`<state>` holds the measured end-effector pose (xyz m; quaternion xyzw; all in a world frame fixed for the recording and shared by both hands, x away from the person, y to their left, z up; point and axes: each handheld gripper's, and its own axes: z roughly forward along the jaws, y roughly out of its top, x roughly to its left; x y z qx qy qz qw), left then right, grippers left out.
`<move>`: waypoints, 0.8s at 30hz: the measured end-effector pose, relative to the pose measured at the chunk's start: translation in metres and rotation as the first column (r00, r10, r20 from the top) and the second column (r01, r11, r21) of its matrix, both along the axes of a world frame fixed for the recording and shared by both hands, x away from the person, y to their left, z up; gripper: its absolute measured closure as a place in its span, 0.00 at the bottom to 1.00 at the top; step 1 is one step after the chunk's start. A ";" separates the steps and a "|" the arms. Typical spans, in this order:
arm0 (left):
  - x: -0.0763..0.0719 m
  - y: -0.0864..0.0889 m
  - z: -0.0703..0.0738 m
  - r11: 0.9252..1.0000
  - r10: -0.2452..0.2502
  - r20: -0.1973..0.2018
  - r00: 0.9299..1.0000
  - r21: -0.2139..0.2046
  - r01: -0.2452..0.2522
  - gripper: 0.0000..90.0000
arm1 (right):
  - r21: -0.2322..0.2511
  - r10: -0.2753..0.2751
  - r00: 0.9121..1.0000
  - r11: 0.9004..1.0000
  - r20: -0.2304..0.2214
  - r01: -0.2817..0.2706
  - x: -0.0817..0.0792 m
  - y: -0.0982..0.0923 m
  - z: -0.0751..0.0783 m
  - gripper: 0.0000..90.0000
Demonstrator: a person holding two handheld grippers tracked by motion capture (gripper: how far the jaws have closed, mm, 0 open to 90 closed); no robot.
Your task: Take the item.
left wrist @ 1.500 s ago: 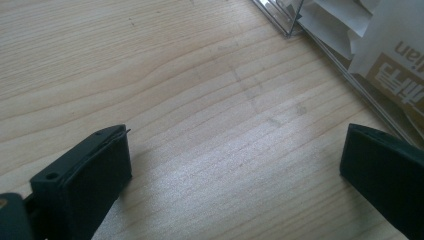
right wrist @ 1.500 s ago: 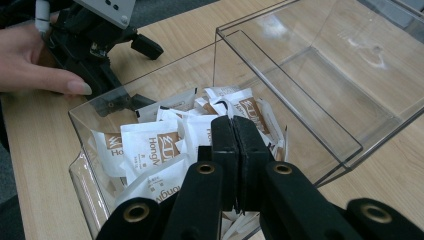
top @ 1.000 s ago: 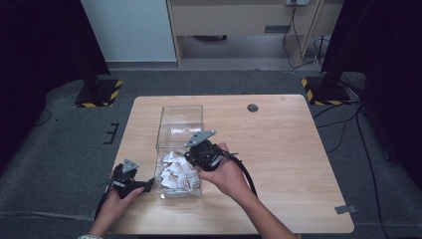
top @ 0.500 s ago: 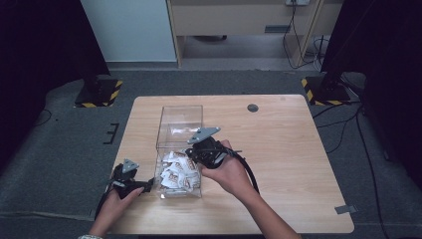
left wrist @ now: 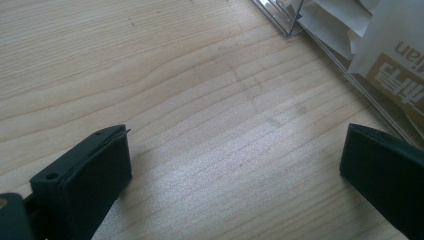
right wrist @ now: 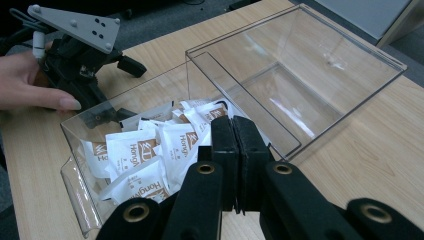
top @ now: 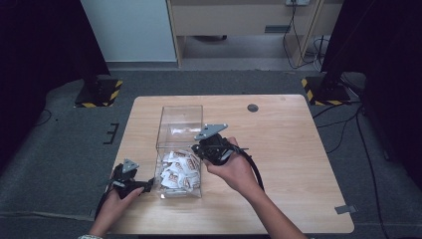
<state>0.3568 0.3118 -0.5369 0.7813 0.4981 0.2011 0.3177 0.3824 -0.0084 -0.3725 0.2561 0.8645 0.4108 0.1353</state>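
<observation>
Sachets (top: pixel 178 171) in box (top: pixel 180 115) on table (top: pixel 298 149)

High view overhead, 2 tool views close, sharing box (top: pixel 179 149)

Clear plastic box (top: pixel 171 130) stood open-topped on the wooden table (top: pixel 288 149), divided into two compartments; white-and-brown sachets (top: pixel 178 170) lay heaped in the near compartment, the far one almost empty.

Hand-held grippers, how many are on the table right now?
2: the left hand-held gripper rests beside the clear box, the right hand-held gripper over the packets.
</observation>
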 end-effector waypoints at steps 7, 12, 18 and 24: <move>0.000 0.000 0.000 1.000 0.000 0.000 1.000 0.000 0.000 0.00 | 0.000 -0.006 1.000 1.000 0.002 0.006 0.002 -0.003 0.000 0.99; 0.000 0.000 0.000 1.000 0.000 0.000 1.000 0.000 0.000 0.00 | -0.002 -0.012 1.000 1.000 0.001 0.012 0.003 -0.006 0.000 0.99; 0.000 0.000 0.000 1.000 0.000 0.000 1.000 0.000 0.000 0.00 | -0.001 -0.017 1.000 1.000 0.003 0.017 0.003 -0.011 0.001 0.99; 0.000 0.000 0.000 1.000 0.000 0.000 1.000 0.000 0.000 0.00 | 0.002 -0.030 1.000 1.000 0.005 0.030 0.004 -0.017 0.002 0.99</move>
